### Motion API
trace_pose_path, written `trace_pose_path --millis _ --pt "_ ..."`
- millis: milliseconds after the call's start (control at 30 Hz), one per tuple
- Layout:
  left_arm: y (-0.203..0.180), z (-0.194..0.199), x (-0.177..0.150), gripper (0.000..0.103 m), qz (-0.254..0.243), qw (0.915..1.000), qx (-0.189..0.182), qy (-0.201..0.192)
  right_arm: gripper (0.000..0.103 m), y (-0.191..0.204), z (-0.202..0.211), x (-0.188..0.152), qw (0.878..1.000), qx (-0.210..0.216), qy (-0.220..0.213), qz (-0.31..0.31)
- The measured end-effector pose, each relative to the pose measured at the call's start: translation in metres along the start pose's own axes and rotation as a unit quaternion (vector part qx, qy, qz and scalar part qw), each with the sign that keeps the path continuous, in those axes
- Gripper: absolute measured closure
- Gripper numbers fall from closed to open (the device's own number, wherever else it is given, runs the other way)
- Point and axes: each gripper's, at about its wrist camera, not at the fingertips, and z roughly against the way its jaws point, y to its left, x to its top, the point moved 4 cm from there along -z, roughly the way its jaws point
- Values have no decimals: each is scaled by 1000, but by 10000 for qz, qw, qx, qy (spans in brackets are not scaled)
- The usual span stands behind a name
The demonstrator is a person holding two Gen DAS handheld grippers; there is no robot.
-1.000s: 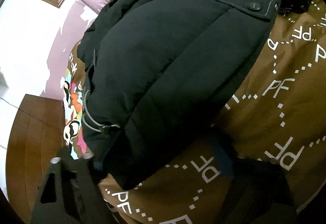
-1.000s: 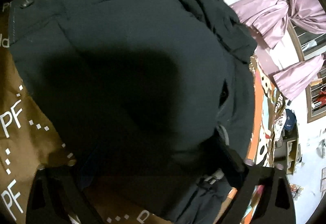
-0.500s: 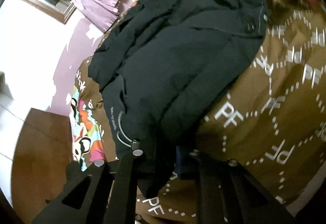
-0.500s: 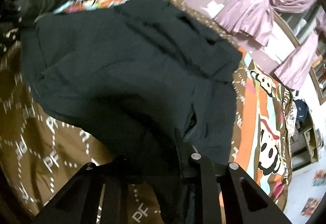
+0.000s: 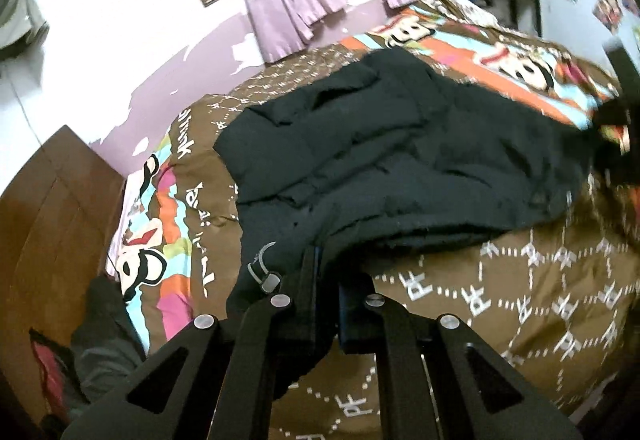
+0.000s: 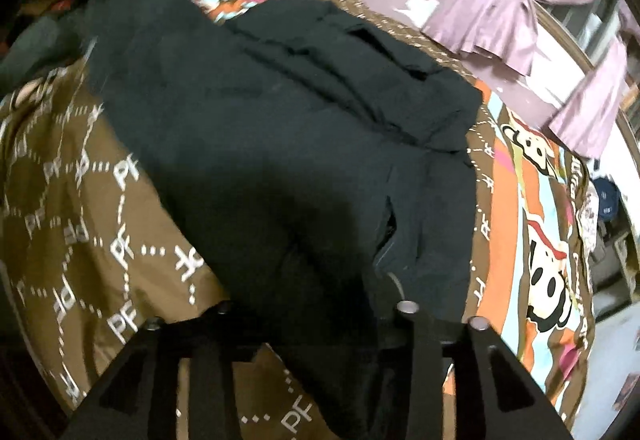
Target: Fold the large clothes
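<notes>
Left gripper [image 5: 326, 304] is clamped tight on the near hem of the black jacket [image 5: 400, 160], fabric pinched between the pads, a toggle cord [image 5: 260, 272] hanging just beside the left finger. Right gripper [image 6: 312, 324] is seen with jacket fabric bunched between the fingers; jaws are opening, and whether the pads still press cannot be told from the dark, blurred view.

The jacket is spread on the bed [image 5: 520, 300], over the brown lettered cover, its far part reaching the cartoon-print strip along the bed's far edge. From both grippers it lies forward and away, long axis running from the near edge of the bed toward the window side. Both near corners of the hem are taken, one per gripper, so neither hand is judged nearer; the fold likely turns on carrying the near hem forward over the far part.

Purple curtains [image 5: 288, 8] hang beyond the bed, a wooden door [image 5: 48, 220] at left, dark clothes [image 5: 100, 332] on the floor.
</notes>
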Motion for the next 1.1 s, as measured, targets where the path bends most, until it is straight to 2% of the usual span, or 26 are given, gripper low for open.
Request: trace_pose_path --millis 67,200,300,400,533,633,767,933,1100 --pt "3 0 8 96 147 9999 -12 -3 54 9 -5 -7 9997 -60 59 209" --pt "5 1 22 96 332 9994 22 3 57 16 -11 -17 9953 -527 202 789" --pt "4 3 23 96 345 9994 67 -13 86 3 -3 -15 9952 -689 15 690" --pt "4 6 17 96 374 9993 56 -56 92 -15 15 -2 9953 -793 -308 458" --pt "12 18 2 97 593 9981 68 -163 94 -33 54 23 9915 -931 -880 225" --pt "21 36 -3 98 687 9968 160 -386 95 -44 89 44 9852 -1049 -1340 207" --pt "35 68 1 99 920 9939 160 -582 95 -45 135 59 9791 -971 -1782 157" --pt "40 123 2 99 999 9919 160 -763 96 -37 181 63 9745 -802 -2087 180" --pt "36 163 -2 99 898 9925 88 -830 96 -41 215 66 9710 -566 -2322 -110"
